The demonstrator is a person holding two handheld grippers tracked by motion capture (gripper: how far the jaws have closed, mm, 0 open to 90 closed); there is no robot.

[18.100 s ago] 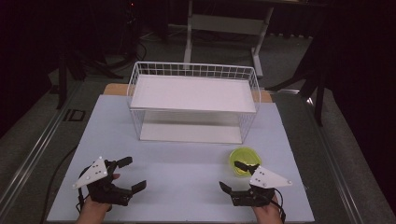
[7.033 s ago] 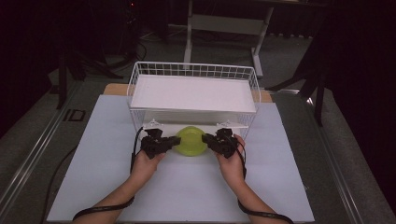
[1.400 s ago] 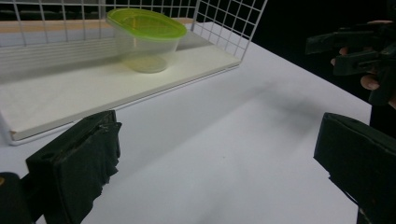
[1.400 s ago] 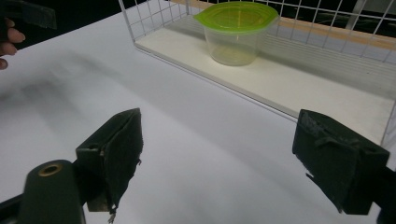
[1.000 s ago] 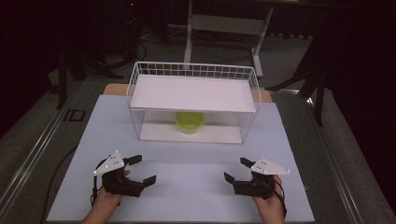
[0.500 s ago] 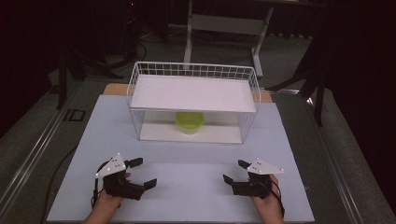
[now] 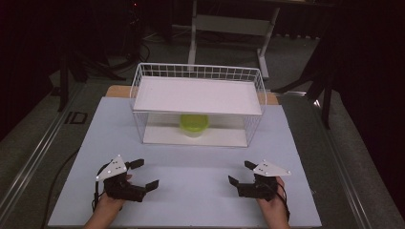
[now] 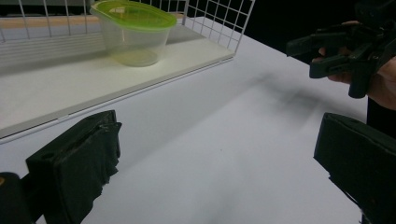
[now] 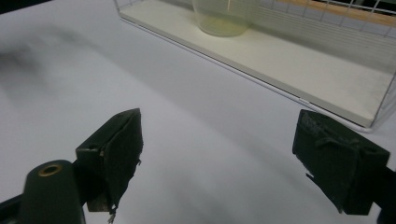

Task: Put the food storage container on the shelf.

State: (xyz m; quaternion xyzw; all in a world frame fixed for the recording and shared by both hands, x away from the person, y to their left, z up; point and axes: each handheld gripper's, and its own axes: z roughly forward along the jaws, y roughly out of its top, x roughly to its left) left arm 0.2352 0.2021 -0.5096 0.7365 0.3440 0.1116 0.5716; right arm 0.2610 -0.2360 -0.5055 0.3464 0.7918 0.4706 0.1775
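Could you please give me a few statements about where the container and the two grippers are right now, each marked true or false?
1. The green-lidded container stands on the lower shelf of the wire rack. True.
2. The left gripper is shut on the container. False: its jaws stand open over the bare table, well short of the rack.
3. The container's lid is on. True.
4. The right gripper reaches into the rack. False: it sits near the front edge of the table, jaws open and holding nothing.
5. The rack's top shelf carries a second container. False: the white top shelf is bare.
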